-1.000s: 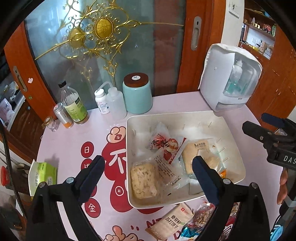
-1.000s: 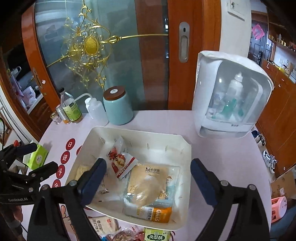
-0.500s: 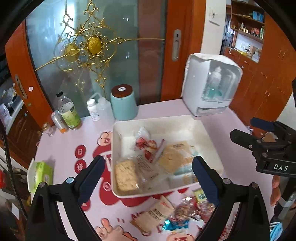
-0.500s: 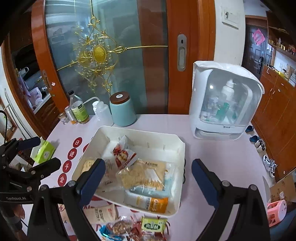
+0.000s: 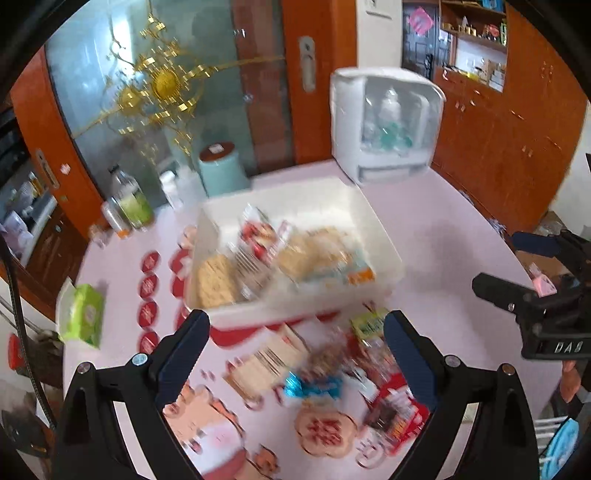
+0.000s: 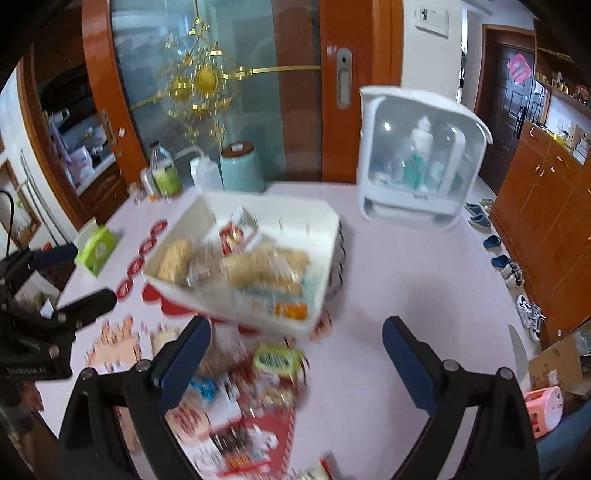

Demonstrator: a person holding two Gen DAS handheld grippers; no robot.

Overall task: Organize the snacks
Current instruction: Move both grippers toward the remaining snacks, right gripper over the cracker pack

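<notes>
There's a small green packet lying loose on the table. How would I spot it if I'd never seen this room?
Start at the big white tray full of snacks in the middle of the pink table. Look just outside its near wall, at the pile of loose wrappers. The green packet lies nearest the tray there, the only bright green and yellow one among red, blue and tan neighbours.

door (image 6: 229,92): frosted glass, gold ornament, orange wood frame | cabinets (image 6: 546,221): orange wood, along right wall | shelf (image 5: 476,22): small items held | desk (image 6: 406,280): pink top | shoes (image 6: 509,266): lined on floor | light: daylight
</notes>
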